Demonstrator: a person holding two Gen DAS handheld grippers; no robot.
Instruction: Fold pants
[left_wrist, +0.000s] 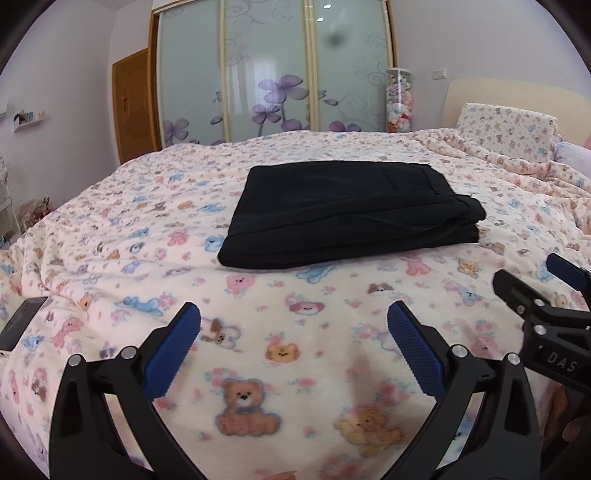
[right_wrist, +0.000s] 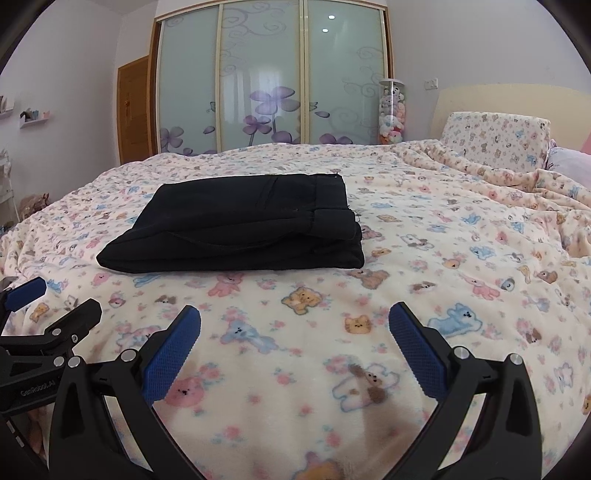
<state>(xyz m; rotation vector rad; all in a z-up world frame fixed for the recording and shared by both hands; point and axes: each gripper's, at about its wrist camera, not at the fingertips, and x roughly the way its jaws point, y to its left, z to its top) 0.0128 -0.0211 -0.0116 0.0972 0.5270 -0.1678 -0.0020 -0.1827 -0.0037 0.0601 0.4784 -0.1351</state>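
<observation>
Left wrist view: I find black pants (left_wrist: 347, 212) folded flat on the bed (left_wrist: 110, 236), far of both tongs; left tongs (left_wrist: 293, 345) and right tongs (right_wrist: 294, 345) spread, holding nothing

The black pants (left_wrist: 351, 214) lay folded into a compact, layered rectangle, flat on the bed's blanket (left_wrist: 295, 332), waistband end toward the pillow side.
</observation>
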